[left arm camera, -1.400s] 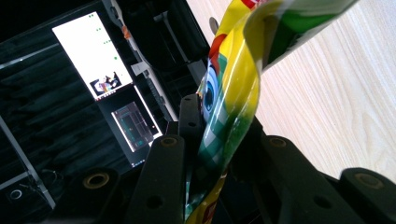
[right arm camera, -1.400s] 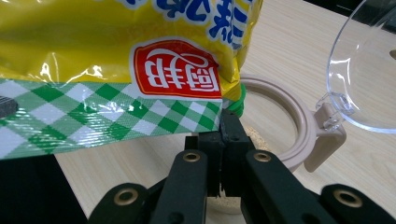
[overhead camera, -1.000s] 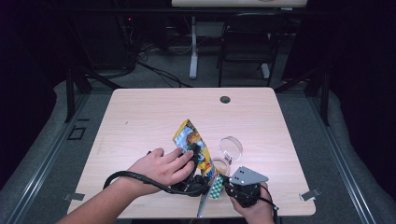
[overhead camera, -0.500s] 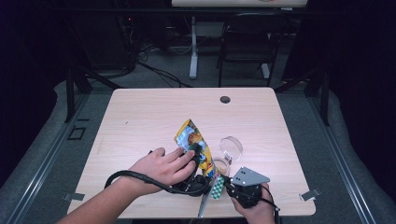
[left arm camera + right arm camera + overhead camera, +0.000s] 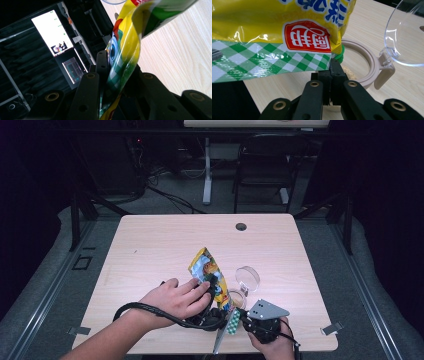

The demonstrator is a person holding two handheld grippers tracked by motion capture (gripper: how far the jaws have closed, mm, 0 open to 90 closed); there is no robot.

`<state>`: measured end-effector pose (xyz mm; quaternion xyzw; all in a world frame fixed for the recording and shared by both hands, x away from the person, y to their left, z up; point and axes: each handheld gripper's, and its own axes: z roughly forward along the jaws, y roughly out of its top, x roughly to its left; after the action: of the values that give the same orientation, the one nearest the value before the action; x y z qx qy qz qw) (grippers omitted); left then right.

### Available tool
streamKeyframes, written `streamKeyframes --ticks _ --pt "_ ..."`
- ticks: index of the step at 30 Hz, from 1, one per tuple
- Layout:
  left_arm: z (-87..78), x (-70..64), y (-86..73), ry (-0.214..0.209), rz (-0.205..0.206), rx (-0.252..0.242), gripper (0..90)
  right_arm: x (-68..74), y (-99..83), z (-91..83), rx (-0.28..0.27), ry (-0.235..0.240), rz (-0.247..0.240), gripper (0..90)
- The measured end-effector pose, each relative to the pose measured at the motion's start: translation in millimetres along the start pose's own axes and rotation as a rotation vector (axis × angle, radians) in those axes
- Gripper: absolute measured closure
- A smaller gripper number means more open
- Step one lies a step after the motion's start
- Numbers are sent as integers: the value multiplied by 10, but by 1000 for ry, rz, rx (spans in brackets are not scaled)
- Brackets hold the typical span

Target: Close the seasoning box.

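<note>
A yellow snack bag [image 5: 206, 270] with a green-checked end stands tilted above the table's front middle. My left gripper [image 5: 214, 292], under the person's left hand, is shut on the bag's lower part; in the left gripper view the bag [image 5: 126, 47] rises from between the jaws of the left gripper [image 5: 117, 75]. My right gripper [image 5: 239, 321] is shut on the checked bottom corner. In the right gripper view the right gripper [image 5: 332, 66] pinches that corner of the bag [image 5: 274, 30]. A small beige-rimmed jar [image 5: 365, 62] with a clear hinged lid [image 5: 404, 37] flipped back sits just behind.
The jar [image 5: 238, 298] and its lid [image 5: 248, 277] sit on the wooden table [image 5: 150, 250], right of the bag. A black cable [image 5: 150, 310] loops around the left wrist. A dark grommet hole [image 5: 241, 226] lies near the far edge. A chair [image 5: 265, 170] stands beyond.
</note>
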<state>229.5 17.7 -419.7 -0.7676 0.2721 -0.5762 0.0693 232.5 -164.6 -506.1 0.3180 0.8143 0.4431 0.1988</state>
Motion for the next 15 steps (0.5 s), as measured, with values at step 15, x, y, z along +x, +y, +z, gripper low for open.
streamKeyframes --ticks 15 --pt "-9 -19 -16 -5 -5 -2 792 18 7 46 -1 12 1 895"
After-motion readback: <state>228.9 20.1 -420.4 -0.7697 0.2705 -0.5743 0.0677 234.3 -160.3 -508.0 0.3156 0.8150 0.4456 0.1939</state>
